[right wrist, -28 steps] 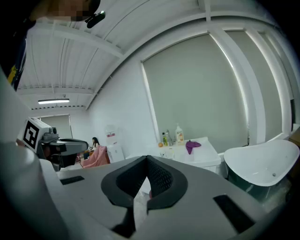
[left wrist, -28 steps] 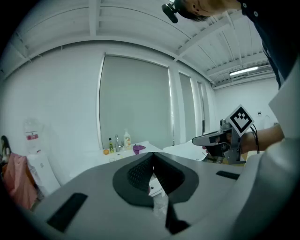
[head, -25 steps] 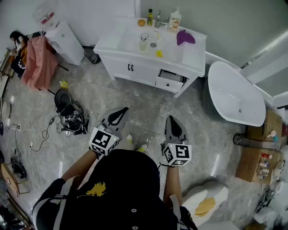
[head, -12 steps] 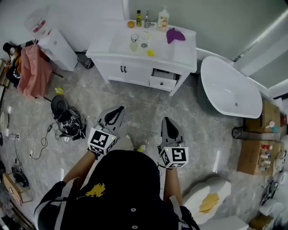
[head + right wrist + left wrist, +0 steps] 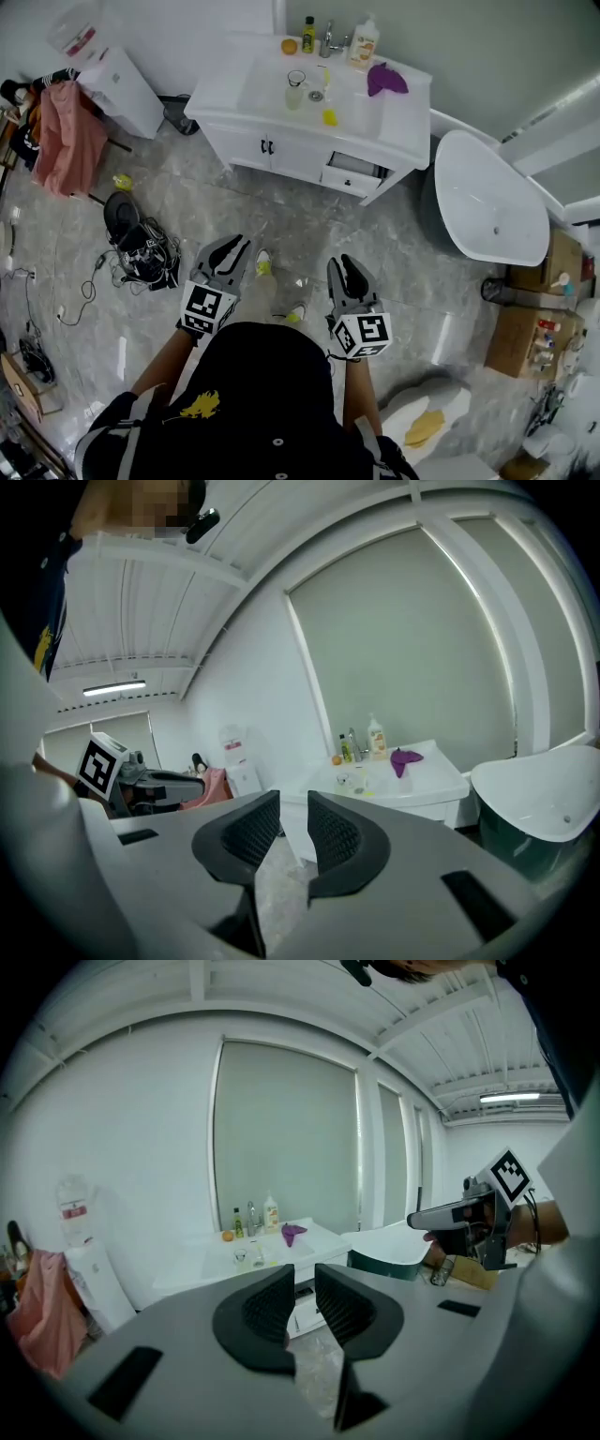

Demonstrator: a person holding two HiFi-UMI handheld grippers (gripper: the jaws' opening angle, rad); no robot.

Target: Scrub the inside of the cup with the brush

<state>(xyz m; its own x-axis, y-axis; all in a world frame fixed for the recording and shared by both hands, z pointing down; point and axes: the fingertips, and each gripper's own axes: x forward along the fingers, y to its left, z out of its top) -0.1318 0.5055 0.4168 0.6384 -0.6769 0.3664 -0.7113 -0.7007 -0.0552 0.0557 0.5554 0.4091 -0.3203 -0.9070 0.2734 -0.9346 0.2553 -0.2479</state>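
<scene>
A clear glass cup stands in the basin of the white vanity, far ahead of me across the floor. A small yellow thing lies near it; I cannot make out a brush. The cup shows tiny in the left gripper view and, as the cup, in the right gripper view. My left gripper and right gripper are held low in front of the person's body. Both point toward the vanity. The jaws of each are opening, a narrow gap between them with nothing in it.
On the vanity top are a purple cloth, a soap bottle, a small bottle and an orange. A white bathtub stands to the right. Cables and gear lie on the floor at left, a water dispenser behind.
Both grippers' jaws, shut before, now stand slightly apart. The person's feet show between the grippers, and the view of the vanity has shifted a little.
</scene>
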